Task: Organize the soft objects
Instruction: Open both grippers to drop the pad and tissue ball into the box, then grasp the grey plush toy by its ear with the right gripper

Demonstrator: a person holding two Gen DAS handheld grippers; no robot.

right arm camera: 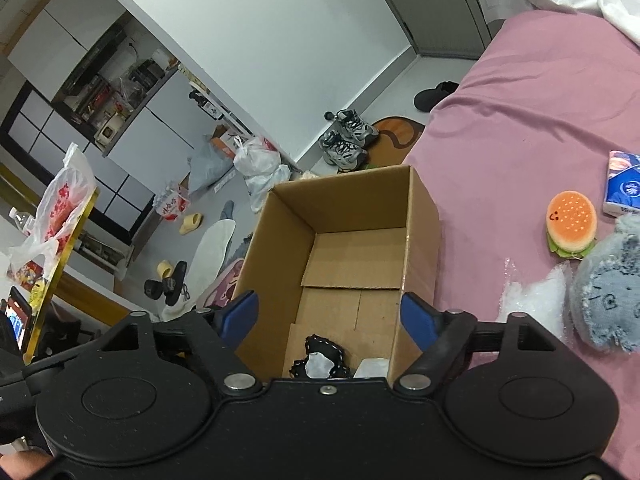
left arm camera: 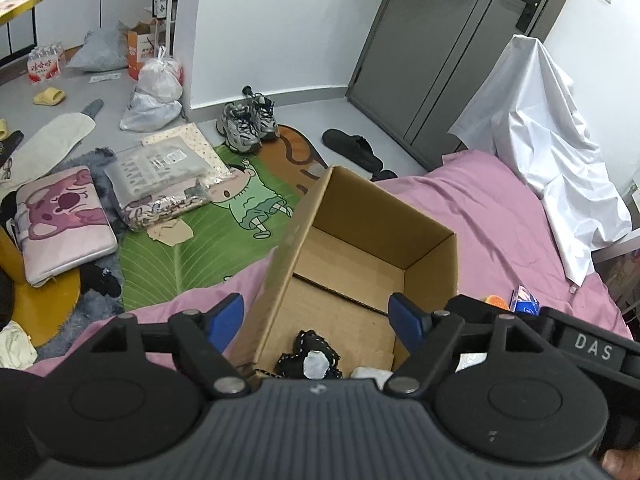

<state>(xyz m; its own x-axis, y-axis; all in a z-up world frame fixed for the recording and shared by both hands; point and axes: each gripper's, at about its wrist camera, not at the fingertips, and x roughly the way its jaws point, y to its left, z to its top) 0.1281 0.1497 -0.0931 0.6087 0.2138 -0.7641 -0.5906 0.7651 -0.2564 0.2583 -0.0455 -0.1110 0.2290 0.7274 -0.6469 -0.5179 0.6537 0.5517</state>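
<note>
Both grippers hang over the open cardboard box [left arm camera: 430,252] on the pink bed [left arm camera: 500,208]. The left gripper [left arm camera: 318,314] is spread wide, holding nothing; the right gripper [right arm camera: 330,314] likewise gapes empty. Below and between each pair of blue fingers [right arm camera: 242,314], at the box's near end, lies a black trimmed cloth [right arm camera: 320,354] with something white beside it. Out on the bedspread to the right sit a burger plush [right arm camera: 572,224], a grey fuzzy toy [right arm camera: 608,292] and a blue tissue pack [right arm camera: 624,184].
</note>
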